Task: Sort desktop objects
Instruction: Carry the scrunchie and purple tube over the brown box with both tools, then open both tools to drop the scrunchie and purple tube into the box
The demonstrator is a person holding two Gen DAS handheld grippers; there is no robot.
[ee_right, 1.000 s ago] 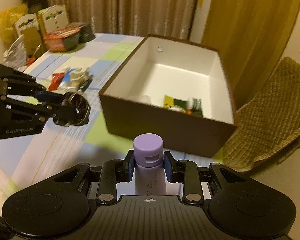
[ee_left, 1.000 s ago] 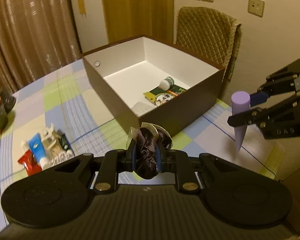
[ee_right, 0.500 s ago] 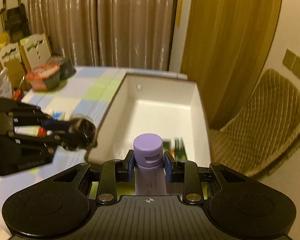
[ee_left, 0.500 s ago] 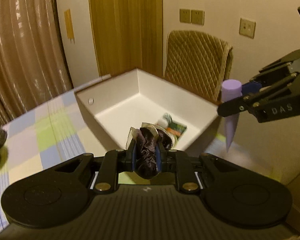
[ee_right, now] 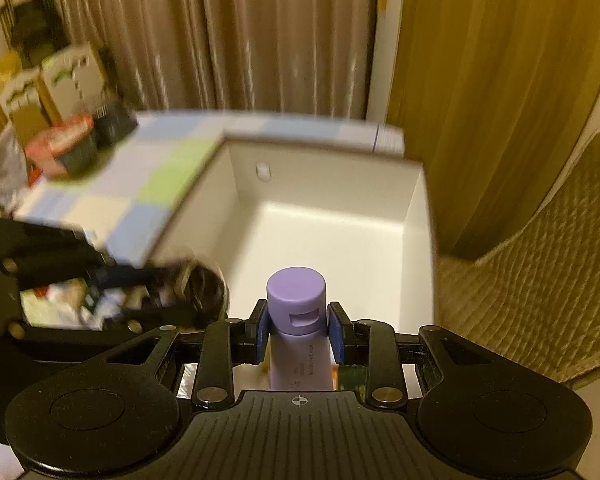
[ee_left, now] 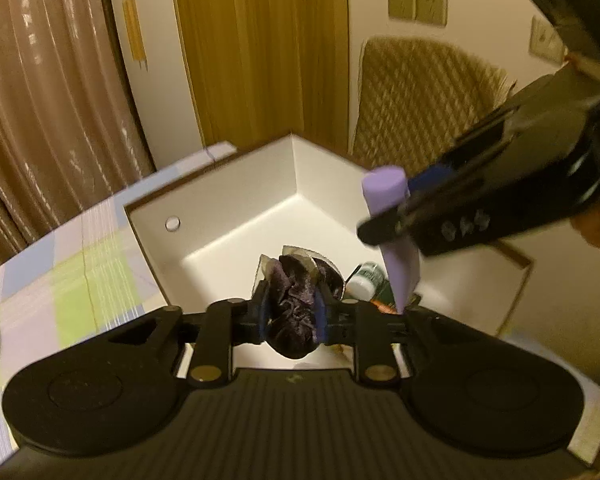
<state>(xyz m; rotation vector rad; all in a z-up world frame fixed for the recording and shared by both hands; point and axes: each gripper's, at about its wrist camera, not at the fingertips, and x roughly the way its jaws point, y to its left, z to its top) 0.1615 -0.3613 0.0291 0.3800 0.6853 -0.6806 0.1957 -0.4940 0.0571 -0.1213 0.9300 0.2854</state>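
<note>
My left gripper point(ee_left: 291, 309) is shut on a dark purple crumpled wrapper point(ee_left: 292, 304) and hangs over the near part of the open brown box with white inside point(ee_left: 228, 236). My right gripper point(ee_right: 299, 330) is shut on a lilac tube with a round cap point(ee_right: 297, 308), also held above the box point(ee_right: 332, 224). In the left wrist view the tube point(ee_left: 392, 232) points cap up, tip down, close to the right of the wrapper. From the right wrist camera the left gripper point(ee_right: 196, 286) is blurred at the left.
A small white-capped bottle point(ee_left: 366, 276) and a green packet lie in the box. A quilted chair point(ee_left: 420, 100) stands behind it. On the checked tablecloth point(ee_right: 112, 200) sit a red-lidded bowl point(ee_right: 60, 148), paper bags point(ee_right: 48, 92) and small packets. Curtains hang behind.
Both grippers have moved forward from beside the box to above its inside, each keeping its object. The tube has come closer to the wrapper.
</note>
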